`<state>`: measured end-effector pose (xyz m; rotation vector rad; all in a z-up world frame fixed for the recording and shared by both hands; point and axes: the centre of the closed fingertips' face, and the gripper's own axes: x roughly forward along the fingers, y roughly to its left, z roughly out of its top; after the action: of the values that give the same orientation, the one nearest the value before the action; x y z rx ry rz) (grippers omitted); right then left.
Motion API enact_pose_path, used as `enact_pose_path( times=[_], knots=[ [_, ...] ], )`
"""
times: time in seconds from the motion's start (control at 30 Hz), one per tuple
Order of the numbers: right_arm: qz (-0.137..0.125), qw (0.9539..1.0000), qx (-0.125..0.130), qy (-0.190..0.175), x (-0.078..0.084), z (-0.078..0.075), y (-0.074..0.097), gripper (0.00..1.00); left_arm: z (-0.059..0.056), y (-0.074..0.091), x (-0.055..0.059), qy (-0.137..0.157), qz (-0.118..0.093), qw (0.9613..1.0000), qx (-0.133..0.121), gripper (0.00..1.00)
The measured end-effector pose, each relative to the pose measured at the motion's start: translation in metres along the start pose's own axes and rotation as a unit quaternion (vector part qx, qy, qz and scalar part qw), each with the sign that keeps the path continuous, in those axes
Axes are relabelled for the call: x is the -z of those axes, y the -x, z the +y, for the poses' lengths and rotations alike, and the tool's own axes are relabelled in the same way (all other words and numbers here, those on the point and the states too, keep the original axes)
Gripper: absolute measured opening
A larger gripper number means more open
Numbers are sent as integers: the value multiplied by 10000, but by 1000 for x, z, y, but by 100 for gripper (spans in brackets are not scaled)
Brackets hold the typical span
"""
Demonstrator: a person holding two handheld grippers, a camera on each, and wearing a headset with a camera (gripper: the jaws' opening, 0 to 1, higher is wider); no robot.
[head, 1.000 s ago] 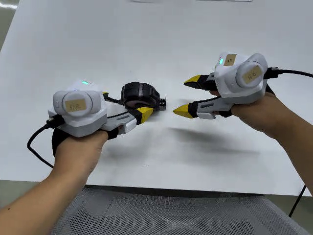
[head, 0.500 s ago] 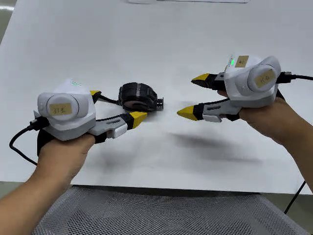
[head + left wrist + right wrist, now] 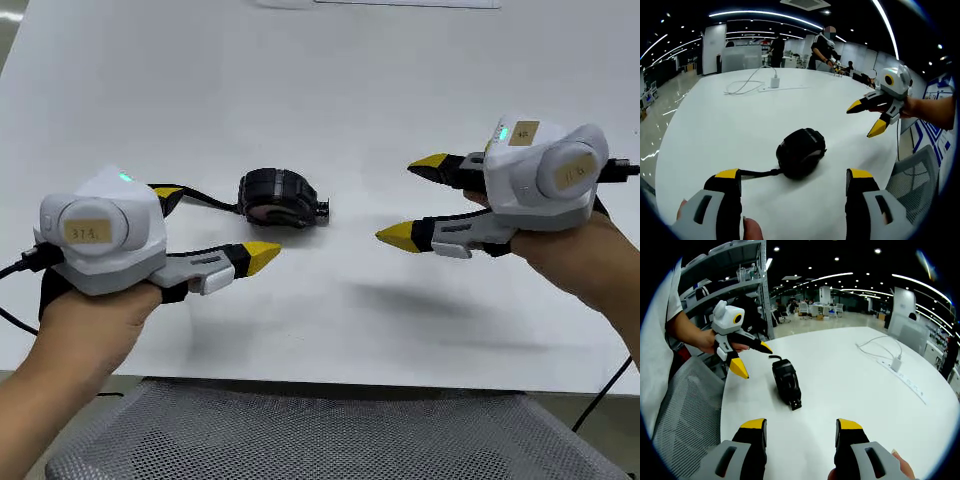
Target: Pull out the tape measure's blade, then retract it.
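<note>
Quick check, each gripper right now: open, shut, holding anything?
Left gripper: open; the tape measure lies ahead of its jaws, not gripped.
Right gripper: open, holding nothing.

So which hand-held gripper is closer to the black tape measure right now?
Left. The left hand-held gripper is open with the tape measure just ahead of its jaws. The right hand-held gripper hangs open farther off, facing its blade end.

Bright, even overhead light washes the white desk (image 3: pixel 330 80) in the head view, which is sharp throughout. A soft, diffuse shadow lies on it under the right hand-held gripper (image 3: pixel 395 200). Both gripper views bend strongly toward their edges; ceiling light strips (image 3: pixel 765 14) glow against a dark ceiling, and the glossy floor (image 3: pixel 660 115) shows glare
</note>
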<state>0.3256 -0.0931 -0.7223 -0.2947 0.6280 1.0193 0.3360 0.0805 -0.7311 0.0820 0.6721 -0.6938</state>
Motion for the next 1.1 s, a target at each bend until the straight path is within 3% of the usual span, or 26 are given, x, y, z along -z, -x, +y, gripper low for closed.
enact_pose_path(
  times=[0.67, 1.1],
  knots=[
    [-33, 9996, 165, -214, 14, 8, 31, 57, 13, 24, 6, -242, -3, 9997, 17, 93],
    [-67, 9987, 324, -377, 23, 10, 55, 59, 19, 35, 9, -304, 24, 9995, 13, 94]
  ],
)
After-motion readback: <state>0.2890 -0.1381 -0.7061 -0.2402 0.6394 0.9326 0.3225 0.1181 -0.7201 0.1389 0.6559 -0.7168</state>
